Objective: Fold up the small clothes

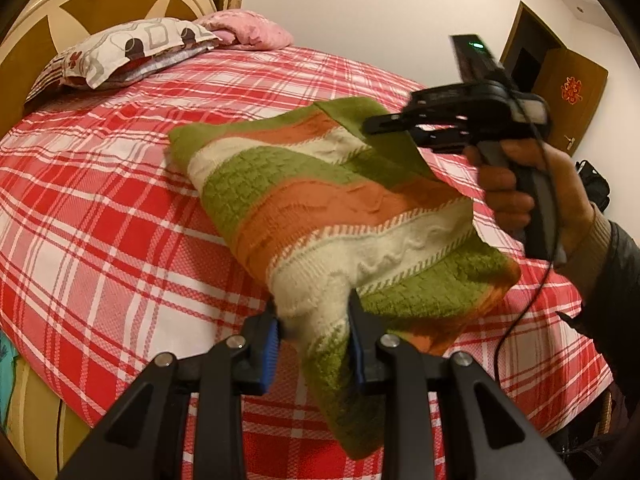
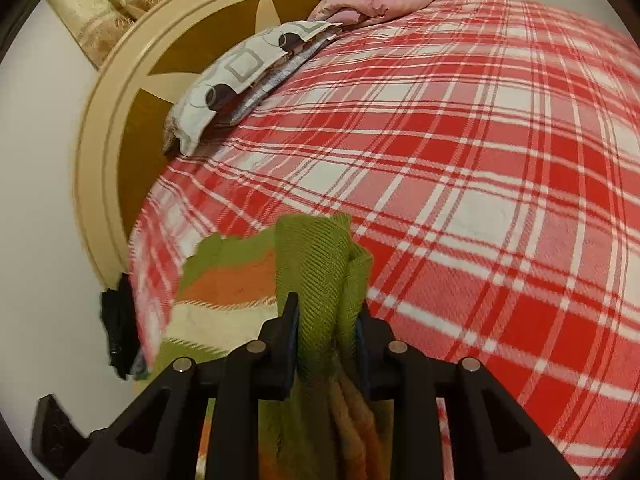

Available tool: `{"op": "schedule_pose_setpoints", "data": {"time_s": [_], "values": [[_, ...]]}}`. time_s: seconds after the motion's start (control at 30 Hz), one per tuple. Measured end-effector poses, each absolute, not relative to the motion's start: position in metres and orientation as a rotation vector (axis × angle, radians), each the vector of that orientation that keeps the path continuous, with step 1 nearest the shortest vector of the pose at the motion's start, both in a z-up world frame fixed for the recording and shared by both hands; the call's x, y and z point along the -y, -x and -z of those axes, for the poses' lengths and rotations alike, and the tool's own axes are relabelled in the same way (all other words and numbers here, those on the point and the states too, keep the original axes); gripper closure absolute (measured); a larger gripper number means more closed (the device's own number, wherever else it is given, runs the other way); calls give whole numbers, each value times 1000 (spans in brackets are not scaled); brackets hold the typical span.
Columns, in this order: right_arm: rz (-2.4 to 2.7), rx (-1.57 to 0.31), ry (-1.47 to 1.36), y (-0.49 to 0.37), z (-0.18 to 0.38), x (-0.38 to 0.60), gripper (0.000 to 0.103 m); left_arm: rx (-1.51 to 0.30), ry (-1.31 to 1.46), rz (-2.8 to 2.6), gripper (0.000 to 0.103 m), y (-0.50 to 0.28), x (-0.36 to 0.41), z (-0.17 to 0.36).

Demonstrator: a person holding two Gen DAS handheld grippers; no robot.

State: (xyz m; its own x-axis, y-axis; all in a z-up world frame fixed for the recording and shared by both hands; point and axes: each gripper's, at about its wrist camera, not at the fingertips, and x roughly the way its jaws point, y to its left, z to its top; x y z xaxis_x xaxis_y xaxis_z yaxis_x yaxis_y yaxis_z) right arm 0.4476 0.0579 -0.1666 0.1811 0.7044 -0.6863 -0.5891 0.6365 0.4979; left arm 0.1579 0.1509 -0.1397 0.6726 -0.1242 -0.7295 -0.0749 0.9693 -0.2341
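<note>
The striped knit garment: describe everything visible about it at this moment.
The striped knit garment is a small, thick cable-textured piece banded in green, orange and cream. It is folded or doubled over and held up above the red plaid bedspread, sagging between two grips. The left gripper is shut on a cream-and-green part near the camera; the right gripper pinches a bunched green edge. Whether its far end touches the bed cannot be told.

Left gripper (image 1: 314, 336): jaws closed on knit sweater (image 1: 320, 208), blue pads (image 1: 271, 350) pressing fabric. Right gripper (image 2: 326, 332): jaws pinched on green edge, raised, held by right hand (image 1: 532, 188) wrapped around grip, sleeve at wrist.
</note>
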Motion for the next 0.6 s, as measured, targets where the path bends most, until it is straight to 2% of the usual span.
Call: {"op": "schedule_pose_setpoints", "data": {"time_s": [0.07, 0.23, 0.43, 0.47, 0.5, 0.53, 0.6], "values": [[-927, -1028, -119, -438, 159, -46, 71, -834, 260, 31, 73, -158, -152, 140], [-1041, -988, -113, -394, 136, -9, 70, -839, 260, 34, 69, -158, -153, 142], [-1049, -1065, 110, -322, 161, 11, 70, -845, 197, -1, 45, -155, -145, 145], [-1019, -1066, 156, -315, 167, 11, 74, -843, 162, -9, 41, -154, -141, 144], [-964, -1068, 227, -309, 176, 11, 87, -836, 118, -19, 37, -152, -136, 142], [-896, -1071, 293, -305, 186, 12, 87, -828, 98, -25, 35, -151, -134, 140], [-879, -1083, 260, -308, 190, 22, 87, -801, 61, -53, 18, -150, -132, 134]]}}
